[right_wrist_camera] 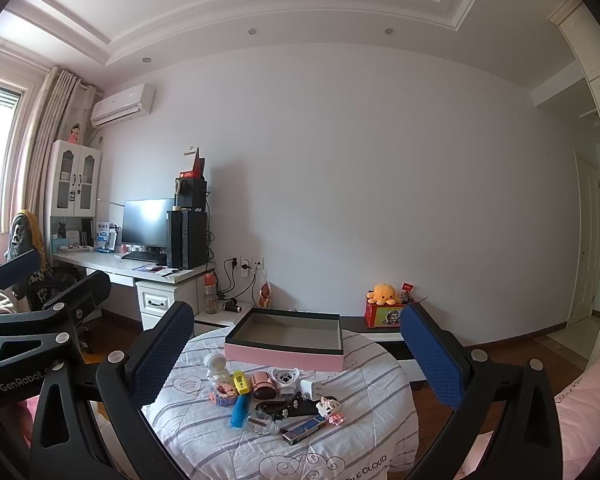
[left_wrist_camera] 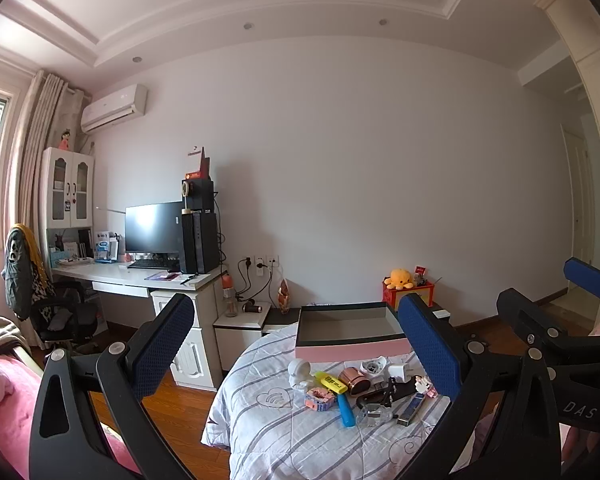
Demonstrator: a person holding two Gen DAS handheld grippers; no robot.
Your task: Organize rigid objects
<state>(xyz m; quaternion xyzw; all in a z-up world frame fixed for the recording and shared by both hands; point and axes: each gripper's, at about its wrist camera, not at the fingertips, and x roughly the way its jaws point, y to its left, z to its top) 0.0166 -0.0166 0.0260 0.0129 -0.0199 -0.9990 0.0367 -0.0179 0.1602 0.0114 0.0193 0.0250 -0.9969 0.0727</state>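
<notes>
At the far left of both views stand a window and curtain, then a white desk (right_wrist_camera: 112, 266) carrying a dark monitor (right_wrist_camera: 146, 222) and a black computer tower (right_wrist_camera: 188, 240); an air conditioner (right_wrist_camera: 124, 110) hangs on the wall at upper left. The left gripper (left_wrist_camera: 296, 344) is held level with its blue-padded jaws spread wide and nothing between them; the right gripper (right_wrist_camera: 296, 352) is likewise wide apart and holds nothing. In the lower centre of each frame a striped quilt (right_wrist_camera: 228, 440) covers a rounded surface; on it, toward the wall, sits an open pink box (right_wrist_camera: 284, 354) with a grey interior; just in front of the box lies a heap of small rigid objects (right_wrist_camera: 272, 400), among them a white figure (right_wrist_camera: 214, 364), a yellow highlighter (right_wrist_camera: 240, 382), a blue tube (right_wrist_camera: 239, 410), a rose-coloured cylinder (right_wrist_camera: 262, 384) and a white charger (right_wrist_camera: 310, 388). Further right, against the wall, an orange plush octopus (right_wrist_camera: 384, 294) rests on a red box (right_wrist_camera: 382, 314); a doorway (right_wrist_camera: 588, 240) shows at far right.
</notes>
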